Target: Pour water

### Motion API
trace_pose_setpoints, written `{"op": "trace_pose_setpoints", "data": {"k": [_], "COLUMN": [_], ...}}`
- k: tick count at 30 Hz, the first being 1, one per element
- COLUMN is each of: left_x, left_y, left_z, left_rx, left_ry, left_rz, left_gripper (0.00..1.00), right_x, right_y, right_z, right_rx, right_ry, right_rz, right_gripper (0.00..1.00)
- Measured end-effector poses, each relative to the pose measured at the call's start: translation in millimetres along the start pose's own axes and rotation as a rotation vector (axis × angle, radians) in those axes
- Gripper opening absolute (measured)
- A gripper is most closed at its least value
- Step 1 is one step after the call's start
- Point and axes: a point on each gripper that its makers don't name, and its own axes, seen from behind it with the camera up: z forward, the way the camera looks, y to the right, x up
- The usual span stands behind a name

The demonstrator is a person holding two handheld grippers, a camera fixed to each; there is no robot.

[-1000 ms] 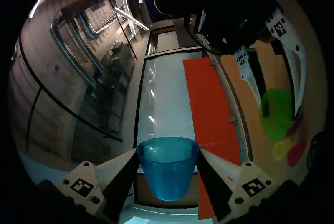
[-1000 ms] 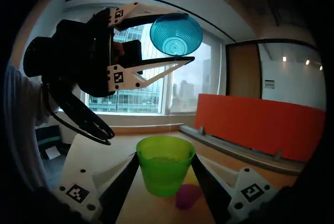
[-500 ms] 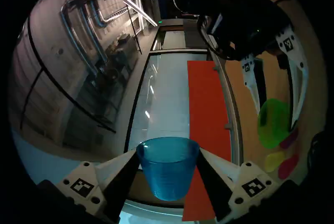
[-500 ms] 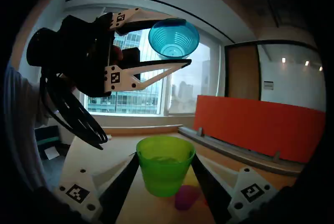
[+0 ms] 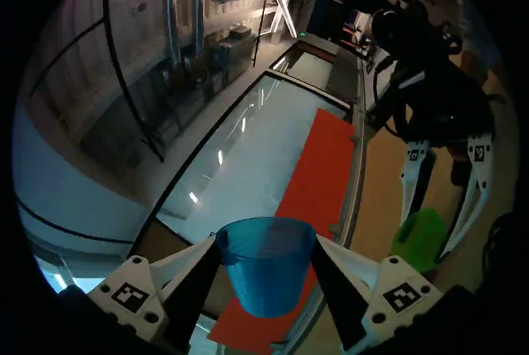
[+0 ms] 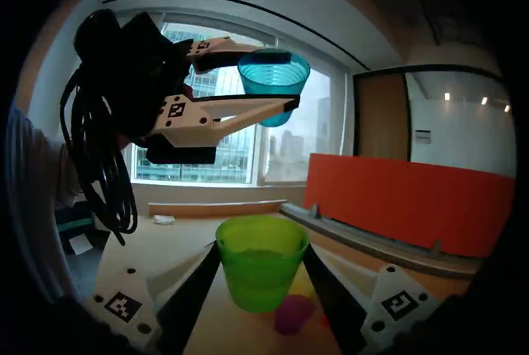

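Note:
My left gripper (image 5: 267, 264) is shut on a clear blue plastic cup (image 5: 266, 264), held high in the air. The right gripper view has that blue cup (image 6: 273, 83) nearly upright at the top centre, between the left gripper's white fingers (image 6: 228, 116), with a sleeve at the left edge. My right gripper (image 6: 262, 270) is shut on a green plastic cup (image 6: 262, 269) with liquid in its lower part, low over the wooden table (image 6: 231, 325). In the left gripper view the green cup (image 5: 418, 239) sits at the lower right between the right gripper's fingers (image 5: 473, 199).
A magenta cup (image 6: 293, 313) and a yellow one lie on the table just behind the green cup. An orange partition (image 6: 410, 204) runs along the table's far right side. Large windows (image 6: 198, 157) stand behind. Black cables (image 6: 106, 157) hang from the left gripper.
The left gripper has rotated back, bringing the blue cup from tipped on its side to nearly upright. The right gripper and the green cup have stayed put.

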Motion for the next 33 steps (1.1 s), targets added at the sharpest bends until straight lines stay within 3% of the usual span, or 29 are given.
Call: {"op": "trace_pose_setpoints", "data": {"k": [20,28,33], "left_x": [-15,-22,-24], "left_y": [-13.9,-10.0,-5.5], "left_z": [-5.2,-5.3,-3.0], "left_rx": [-0.029,-0.071,-0.093], "left_ry": [0.001,0.001,0.004], "left_rz": [-0.606,-0.824,-0.936], "left_gripper": [0.87,0.87,0.87], "right_x": [8,11,12], "right_y": [3,3,3], "right_z": [-3.4,-4.6,-4.4], "right_rx": [-0.013,-0.016,-0.017], "right_ry": [0.012,0.016,0.017], "right_rz": [0.0,0.0,-0.001], "right_gripper": [0.9,0.9,0.9]}}
